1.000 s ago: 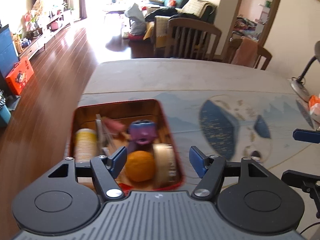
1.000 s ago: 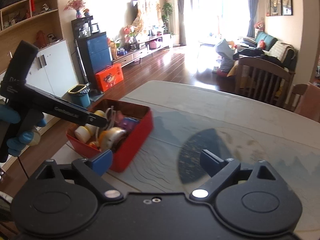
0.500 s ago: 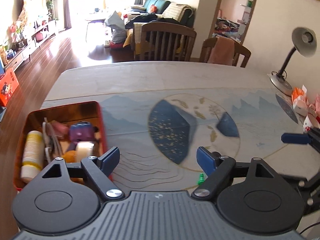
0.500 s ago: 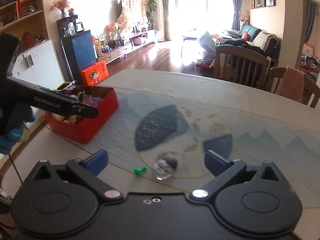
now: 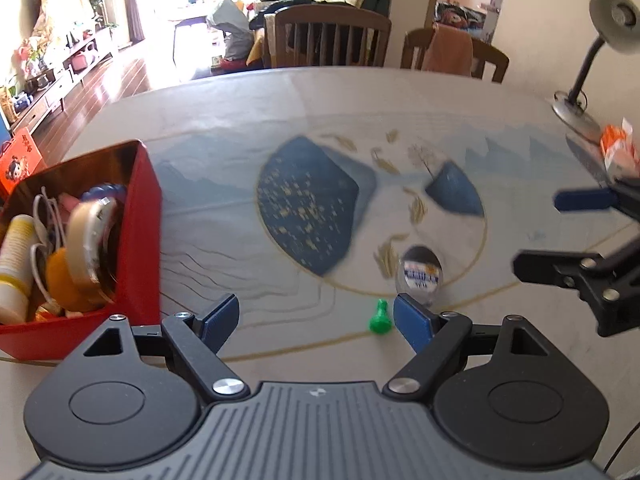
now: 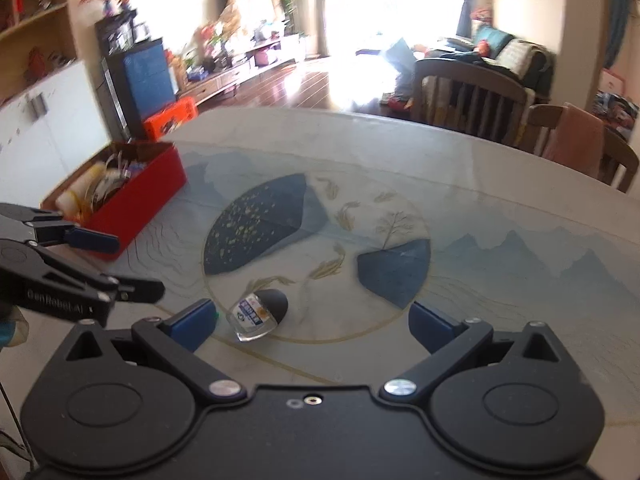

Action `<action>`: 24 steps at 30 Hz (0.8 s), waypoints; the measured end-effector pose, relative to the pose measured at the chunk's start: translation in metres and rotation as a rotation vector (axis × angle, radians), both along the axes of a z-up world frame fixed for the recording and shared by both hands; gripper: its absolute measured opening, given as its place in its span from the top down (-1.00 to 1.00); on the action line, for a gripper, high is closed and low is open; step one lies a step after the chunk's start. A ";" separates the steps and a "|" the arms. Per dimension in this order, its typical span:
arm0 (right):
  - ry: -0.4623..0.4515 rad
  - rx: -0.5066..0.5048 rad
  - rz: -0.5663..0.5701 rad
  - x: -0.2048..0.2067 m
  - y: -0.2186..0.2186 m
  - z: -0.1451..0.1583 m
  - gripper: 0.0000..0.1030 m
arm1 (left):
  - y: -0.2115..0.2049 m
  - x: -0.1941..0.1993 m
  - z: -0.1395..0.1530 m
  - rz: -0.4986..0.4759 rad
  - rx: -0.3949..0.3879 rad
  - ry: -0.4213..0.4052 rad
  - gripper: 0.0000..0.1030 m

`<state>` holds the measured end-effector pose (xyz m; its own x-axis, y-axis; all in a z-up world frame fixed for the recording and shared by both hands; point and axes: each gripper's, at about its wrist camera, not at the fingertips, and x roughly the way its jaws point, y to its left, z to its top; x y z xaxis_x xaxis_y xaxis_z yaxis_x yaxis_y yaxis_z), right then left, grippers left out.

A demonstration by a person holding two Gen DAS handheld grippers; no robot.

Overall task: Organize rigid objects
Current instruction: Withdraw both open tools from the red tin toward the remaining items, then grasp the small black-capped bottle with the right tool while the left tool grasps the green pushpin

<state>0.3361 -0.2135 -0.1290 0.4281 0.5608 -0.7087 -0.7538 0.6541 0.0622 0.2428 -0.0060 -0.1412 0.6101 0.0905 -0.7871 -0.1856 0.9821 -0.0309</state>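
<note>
Two loose items were seen lying on the tabletop [image 5: 400, 100] just ahead of the grippers: a small green peg [image 5: 379, 317] and a small clear bottle with a dark cap [image 6: 259, 312], on its side close to the peg. The left gripper [image 5: 316, 314] was held wide, nothing between its blue pads, with the peg just inside its right pad. The right gripper [image 6: 314, 322] was likewise spread wide and empty, the bottle resting near its left pad.

Trouble was judged likely from the crowding. Both grippers were pointed at the same small patch, so a collision between them could be caused if both were closed in together. The bottle, rounded and lying flat, could be rolled away by a glancing pad. The peg, small and low, could be skidded aside or tipped out of the jaws if they were closed off-centre.

Farther off to the left, a red box [image 5: 138, 216] was seen, already well filled with a roll of tape [image 5: 91, 236], an orange ball [image 5: 66, 282] and a pale bottle [image 5: 16, 264]; little room appeared to be left, and a dropped piece might be bounced back out. Beyond, a desk lamp [image 5: 600, 40] and wooden chairs [image 5: 332, 36] were ranged at the far edge, well apart from the work.
</note>
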 end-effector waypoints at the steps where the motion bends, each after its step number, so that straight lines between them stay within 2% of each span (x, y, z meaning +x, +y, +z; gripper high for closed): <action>1: -0.002 -0.011 0.020 0.000 0.002 -0.002 -0.98 | -0.003 0.000 -0.004 -0.007 0.007 0.003 -0.64; 8: -0.005 -0.086 0.162 0.001 0.022 -0.020 -0.93 | -0.015 0.001 -0.020 -0.032 0.025 0.005 -0.64; 15: 0.011 -0.100 0.256 0.008 0.037 -0.027 -0.84 | -0.026 0.002 -0.030 -0.047 0.092 0.001 -0.64; 22: 0.041 -0.116 0.313 0.011 0.049 -0.033 -0.67 | -0.025 0.002 -0.041 -0.008 0.104 0.016 -0.62; 24: 0.052 -0.115 0.318 0.013 0.052 -0.035 -0.60 | -0.025 0.002 -0.043 -0.002 0.101 0.012 -0.55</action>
